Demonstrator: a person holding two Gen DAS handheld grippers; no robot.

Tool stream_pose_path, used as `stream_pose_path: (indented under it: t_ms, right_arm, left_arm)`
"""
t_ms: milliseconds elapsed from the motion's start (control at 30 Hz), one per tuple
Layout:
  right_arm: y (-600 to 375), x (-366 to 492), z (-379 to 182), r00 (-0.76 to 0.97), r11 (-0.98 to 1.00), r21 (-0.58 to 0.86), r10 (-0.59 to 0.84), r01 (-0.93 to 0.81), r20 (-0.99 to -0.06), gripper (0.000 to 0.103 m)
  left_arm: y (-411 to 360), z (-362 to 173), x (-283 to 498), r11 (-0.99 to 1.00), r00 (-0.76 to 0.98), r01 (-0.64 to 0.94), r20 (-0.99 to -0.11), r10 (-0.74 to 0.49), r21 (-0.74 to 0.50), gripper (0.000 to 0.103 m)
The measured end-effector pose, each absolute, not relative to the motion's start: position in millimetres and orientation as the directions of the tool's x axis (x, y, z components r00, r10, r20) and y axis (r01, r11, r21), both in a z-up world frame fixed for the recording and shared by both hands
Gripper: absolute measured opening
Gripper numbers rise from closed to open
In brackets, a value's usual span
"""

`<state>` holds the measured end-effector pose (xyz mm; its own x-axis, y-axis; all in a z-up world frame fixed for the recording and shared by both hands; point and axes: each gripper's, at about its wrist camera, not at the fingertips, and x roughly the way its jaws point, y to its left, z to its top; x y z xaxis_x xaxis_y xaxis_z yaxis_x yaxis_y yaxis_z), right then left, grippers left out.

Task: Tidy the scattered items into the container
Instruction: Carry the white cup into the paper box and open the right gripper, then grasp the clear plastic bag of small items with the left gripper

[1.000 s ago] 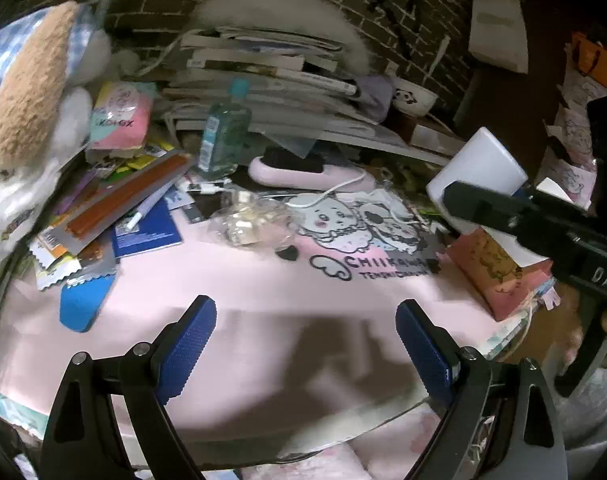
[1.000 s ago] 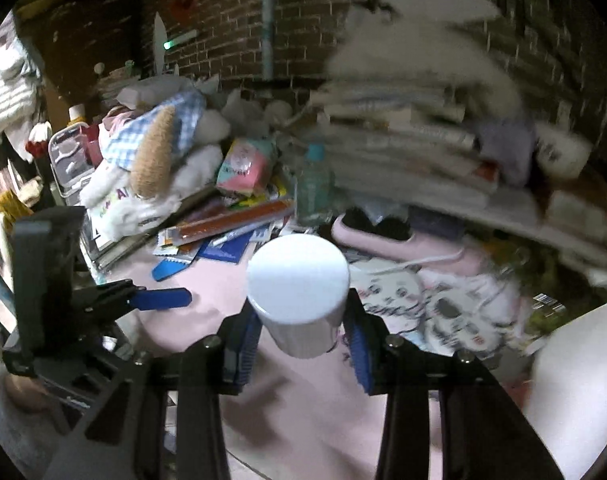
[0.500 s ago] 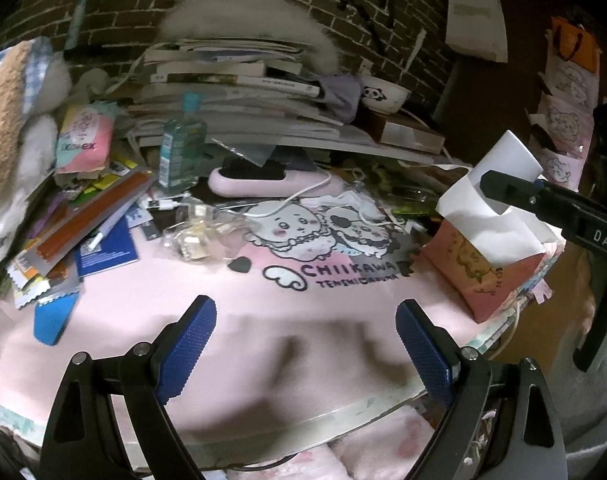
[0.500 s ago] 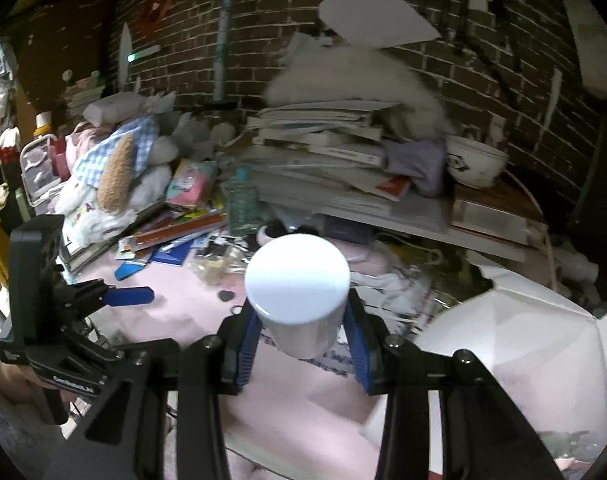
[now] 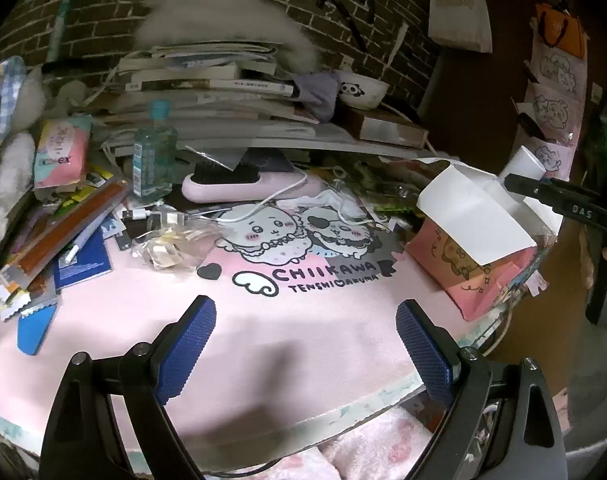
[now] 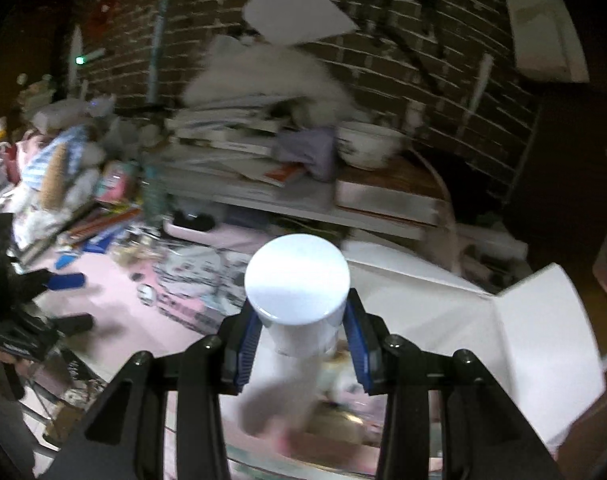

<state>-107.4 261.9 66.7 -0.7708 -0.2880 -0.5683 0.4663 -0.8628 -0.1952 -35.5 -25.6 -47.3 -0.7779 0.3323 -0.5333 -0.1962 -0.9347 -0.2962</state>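
A white capped bottle [image 6: 297,284] sits between the pads of my right gripper [image 6: 301,320], which is shut on it. It hangs over the open pink box [image 6: 523,320], whose white flaps stand spread below and to the right. In the left wrist view the same box [image 5: 475,248] stands at the mat's right edge, with the right gripper [image 5: 559,200] and the bottle [image 5: 521,162] above its far side. My left gripper [image 5: 305,346] is open over the bare pink mat [image 5: 263,320] with nothing between its pads. A clear bottle [image 5: 153,160], a tissue pack [image 5: 61,152], a plastic bag of small items [image 5: 171,240] and a pink hairbrush [image 5: 247,184] lie scattered.
A tall stack of books [image 5: 223,92] with a panda bowl [image 5: 361,88] fills the back against the brick wall. Booklets and orange packets [image 5: 63,228] crowd the left edge, beside plush toys [image 6: 59,168]. The mat's front edge [image 5: 343,412] runs just beyond my left fingers.
My right gripper has carried the white bottle rightward and a little up, from over the mat to above the open box. The left gripper has drifted slightly and stays open.
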Motion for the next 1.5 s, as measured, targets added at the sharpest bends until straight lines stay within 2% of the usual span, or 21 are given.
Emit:
stream_pose_path:
  t_ms: [267, 633, 767, 1000, 1300, 1333, 1400, 1500]
  right_arm:
    - [316.2, -135.0, 74.7, -0.769, -0.886, -0.265, -0.143, 0.380, -0.623, 0.037]
    - [325.6, -168.5, 48.8, -0.603, -0.839, -0.270, -0.084, 0.472, -0.793, 0.037]
    - [315.8, -176.4, 36.1, -0.601, -0.813, -0.348, -0.004, 0.468, -0.799, 0.037]
    - [314.8, -186.9, 33.2, -0.591, -0.812, -0.350, 0.007, 0.468, -0.807, 0.037]
    - [315.3, -185.8, 29.9, -0.598, -0.819, -0.343, 0.000, 0.460, -0.802, 0.047]
    - [315.5, -185.3, 30.5, -0.599, -0.821, -0.341, -0.003, 0.459, -0.801, 0.049]
    - [316.1, -183.3, 33.9, -0.610, -0.827, -0.333, -0.015, 0.452, -0.792, 0.060]
    - [315.9, -178.1, 42.2, -0.633, -0.839, -0.318, -0.041, 0.442, -0.773, 0.064]
  left_arm:
    - [-22.0, -49.9, -39.5, -0.936, -0.769, -0.198, -0.547, 0.331, -0.290, 0.090]
    - [-13.8, -55.5, -46.6, -0.935, -0.749, -0.206, -0.568, 0.340, -0.287, 0.090]
    - [-11.2, -56.4, -46.5, -0.935, -0.744, -0.213, -0.574, 0.342, -0.282, 0.090]
    - [-12.1, -56.6, -47.1, -0.935, -0.742, -0.213, -0.576, 0.343, -0.282, 0.090]
    - [-12.1, -56.5, -48.1, -0.935, -0.740, -0.214, -0.578, 0.345, -0.283, 0.090]
    - [-12.0, -56.5, -48.0, -0.935, -0.740, -0.214, -0.578, 0.345, -0.284, 0.090]
    - [-11.9, -56.3, -48.1, -0.935, -0.741, -0.213, -0.577, 0.343, -0.283, 0.090]
    - [-11.5, -56.1, -48.9, -0.935, -0.743, -0.211, -0.575, 0.342, -0.285, 0.090]
